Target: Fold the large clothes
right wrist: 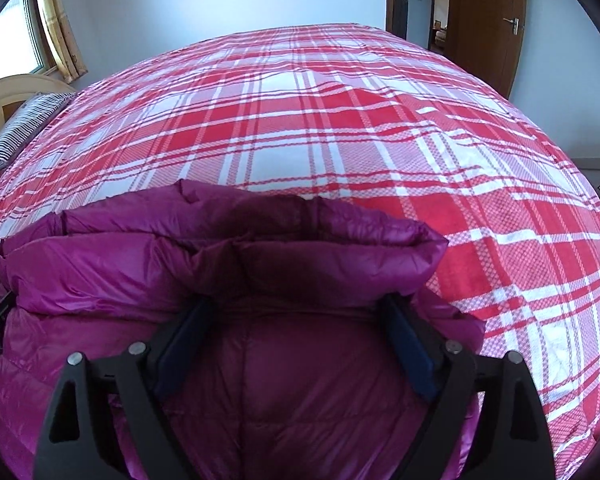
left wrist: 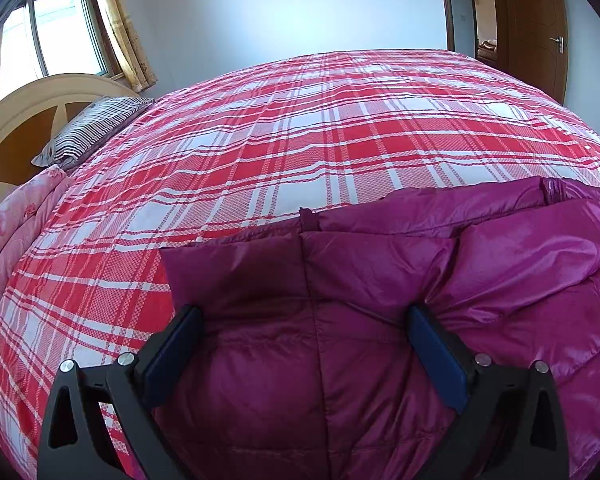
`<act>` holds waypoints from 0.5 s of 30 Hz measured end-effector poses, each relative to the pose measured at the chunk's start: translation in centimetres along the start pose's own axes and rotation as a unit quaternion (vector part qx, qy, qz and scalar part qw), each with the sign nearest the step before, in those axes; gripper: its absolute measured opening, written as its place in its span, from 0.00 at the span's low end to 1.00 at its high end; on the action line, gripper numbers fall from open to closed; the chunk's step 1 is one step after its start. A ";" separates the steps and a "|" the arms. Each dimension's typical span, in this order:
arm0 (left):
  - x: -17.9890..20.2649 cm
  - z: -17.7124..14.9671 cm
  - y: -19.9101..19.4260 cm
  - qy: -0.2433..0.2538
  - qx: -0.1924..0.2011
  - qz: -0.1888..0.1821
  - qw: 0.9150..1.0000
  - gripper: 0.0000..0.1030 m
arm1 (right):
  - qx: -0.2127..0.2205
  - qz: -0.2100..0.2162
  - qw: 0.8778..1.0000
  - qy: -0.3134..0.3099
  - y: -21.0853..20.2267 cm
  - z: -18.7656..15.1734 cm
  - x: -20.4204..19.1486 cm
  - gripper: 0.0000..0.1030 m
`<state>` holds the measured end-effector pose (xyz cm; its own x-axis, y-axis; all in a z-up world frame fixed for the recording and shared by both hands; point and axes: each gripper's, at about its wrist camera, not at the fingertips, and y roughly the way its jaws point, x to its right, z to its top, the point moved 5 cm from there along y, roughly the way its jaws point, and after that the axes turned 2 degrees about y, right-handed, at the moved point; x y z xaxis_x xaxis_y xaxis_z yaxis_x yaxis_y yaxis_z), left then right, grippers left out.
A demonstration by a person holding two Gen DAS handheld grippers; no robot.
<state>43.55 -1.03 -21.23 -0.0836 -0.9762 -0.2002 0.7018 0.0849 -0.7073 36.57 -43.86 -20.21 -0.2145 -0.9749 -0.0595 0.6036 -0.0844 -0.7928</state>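
Left side first. The left gripper [left wrist: 302, 312] hangs over the near left part of the magenta down jacket [left wrist: 380, 300], jaws spread wide. Its right pad [left wrist: 432, 344] dents the puffy fabric beside it; the left pad stands at the jacket's edge. Nothing is pinched between them, so it counts as released.

The jacket lies on the near edge of the bed, on the red-and-white plaid sheet [left wrist: 300, 132]. It is already doubled: a rolled fold line runs across its far side. Long axis runs left to right along the bed's near edge. Which end is collar and which hem cannot be told; a cuff-like tab [left wrist: 556, 190] shows at the far right in the left view.

Right side. The right gripper [right wrist: 300, 316] sits over the jacket's right end [right wrist: 260, 248], jaws wide apart, fabric bulging up between them but not clamped. Released as well.

Risks, judged:
- Slick, air-filled shell may spring open once left alone.
- Closing either gripper now may catch only the top layer, so layers slide apart.
- Dragging may pull the loose sheet into wrinkles.

Pillow [left wrist: 92, 128] and headboard stay well apart, far left.
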 end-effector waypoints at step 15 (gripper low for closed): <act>-0.1 -0.1 -0.1 -0.003 -0.001 -0.003 1.000 0.99 | 0.056 0.032 0.998 -0.022 -7.1 -1.8 -5.2 0.84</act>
<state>43.47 -0.90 -21.19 -0.0825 -0.9780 -0.1918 0.7003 0.0800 -0.7094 32.02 -37.80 -15.40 -0.1399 -0.9870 -0.0794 0.6981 -0.0414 -0.7148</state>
